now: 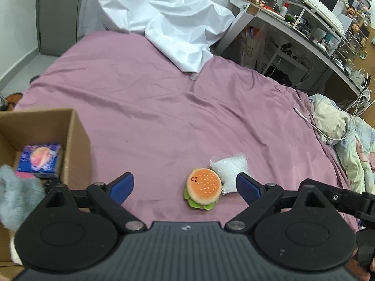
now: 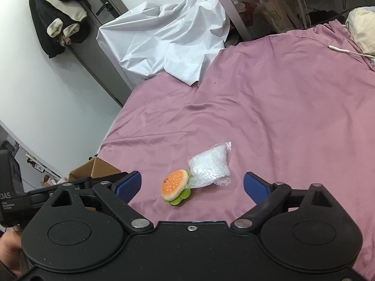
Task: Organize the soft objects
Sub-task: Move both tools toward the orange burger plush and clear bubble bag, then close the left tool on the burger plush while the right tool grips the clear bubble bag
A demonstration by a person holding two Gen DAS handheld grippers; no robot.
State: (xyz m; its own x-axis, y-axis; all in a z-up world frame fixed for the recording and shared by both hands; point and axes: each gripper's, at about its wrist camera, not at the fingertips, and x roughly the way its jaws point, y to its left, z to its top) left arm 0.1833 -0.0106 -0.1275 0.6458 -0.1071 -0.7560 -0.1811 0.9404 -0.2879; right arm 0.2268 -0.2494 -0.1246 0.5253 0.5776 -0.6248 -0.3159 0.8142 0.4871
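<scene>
A small plush burger (image 1: 203, 191) (image 2: 175, 186) lies on the pink bedsheet (image 1: 150, 107) (image 2: 281, 117), touching a clear bag of white filling (image 1: 228, 173) (image 2: 209, 168). My left gripper (image 1: 185, 185) is open just above the sheet, the burger lying between its blue pads and touched by neither. My right gripper (image 2: 192, 185) is open too, with burger and bag in its gap but apart from its pads. At the left stands a cardboard box (image 1: 75, 140) (image 2: 98, 168) holding a blue packet (image 1: 41, 161) and a grey fluffy toy (image 1: 16, 196).
A crumpled white sheet (image 1: 168, 18) (image 2: 164, 37) covers the bed's far end. A floral duvet (image 1: 346, 140) and a white cable (image 1: 311, 124) lie at the right edge. A cluttered desk (image 1: 304, 30) stands beyond. Dark clothes (image 2: 58, 18) hang on a grey door.
</scene>
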